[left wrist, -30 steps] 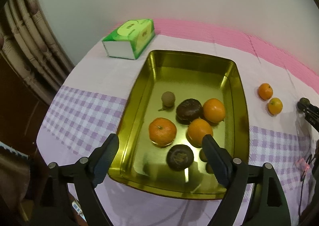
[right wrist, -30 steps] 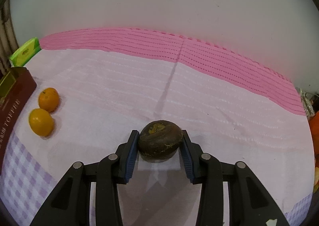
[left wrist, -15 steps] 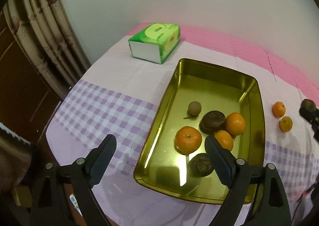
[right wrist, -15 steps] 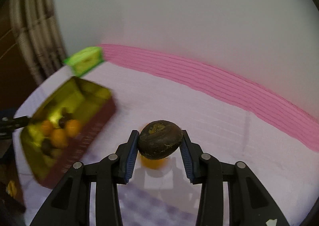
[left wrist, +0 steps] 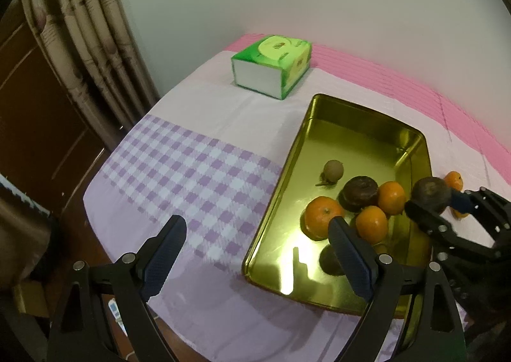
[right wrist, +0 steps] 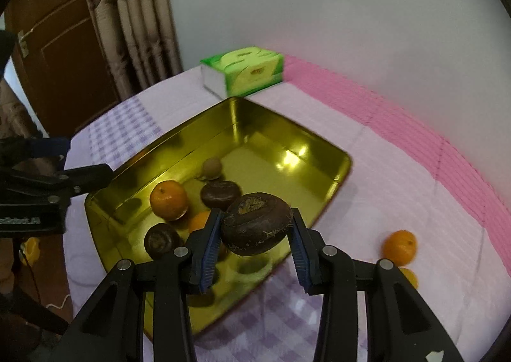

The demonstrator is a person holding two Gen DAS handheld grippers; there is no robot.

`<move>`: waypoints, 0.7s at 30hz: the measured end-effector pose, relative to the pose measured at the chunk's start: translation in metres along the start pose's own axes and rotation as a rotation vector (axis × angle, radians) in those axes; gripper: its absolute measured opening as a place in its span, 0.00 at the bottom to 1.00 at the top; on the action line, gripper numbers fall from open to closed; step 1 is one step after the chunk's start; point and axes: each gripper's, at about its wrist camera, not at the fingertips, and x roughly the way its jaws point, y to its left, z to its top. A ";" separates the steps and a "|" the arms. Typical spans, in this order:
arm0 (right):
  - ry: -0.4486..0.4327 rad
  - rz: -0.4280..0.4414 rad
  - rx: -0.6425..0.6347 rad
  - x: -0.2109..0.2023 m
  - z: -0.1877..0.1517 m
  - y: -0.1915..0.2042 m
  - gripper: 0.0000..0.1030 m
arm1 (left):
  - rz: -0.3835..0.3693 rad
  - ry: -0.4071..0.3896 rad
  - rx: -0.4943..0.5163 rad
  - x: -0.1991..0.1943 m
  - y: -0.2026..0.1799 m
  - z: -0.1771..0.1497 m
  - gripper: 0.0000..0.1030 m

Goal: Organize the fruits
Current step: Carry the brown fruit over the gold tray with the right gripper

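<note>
The right gripper [right wrist: 255, 242] is clamped on a dark brown, wrinkled fruit [right wrist: 257, 227], one pad pressed to each side, and holds it in the air over the near corner of the gold tin tray [right wrist: 335, 160]. The left gripper [left wrist: 257, 253] hangs by the tray's other side with its fingers wide apart and nothing between them.

To set this fruit down well, I'd carry it on past the rim and lower it over bare metal before letting go; the near end is crowded. Two more dark fruits [right wrist: 220, 194] lie there among the tangerines [right wrist: 168, 199], with a small tan round fruit [right wrist: 212, 167] just behind them, so the far half of the tray looks the safer landing. A round fruit dropped from height could roll or knock the others.

Two more tangerines [right wrist: 400, 247] wait on the cloth outside the tray, off to the right.

The table wears a lilac-checked and pale pink tablecloth [left wrist: 191, 176] with a brighter pink band along the back. A green tissue pack [left wrist: 271, 66] sits beyond the tray, then a plain wall, with beige curtains [left wrist: 83, 26] and a dark wooden door [right wrist: 60, 42] to the left.
</note>
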 end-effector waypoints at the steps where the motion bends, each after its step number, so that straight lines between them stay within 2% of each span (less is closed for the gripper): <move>1: 0.008 -0.001 -0.007 0.004 0.000 0.001 0.37 | -0.001 0.002 -0.006 0.000 0.001 0.000 0.88; 21: 0.044 -0.006 0.018 0.021 -0.005 0.005 0.37 | -0.016 0.031 -0.004 0.008 -0.001 -0.003 0.88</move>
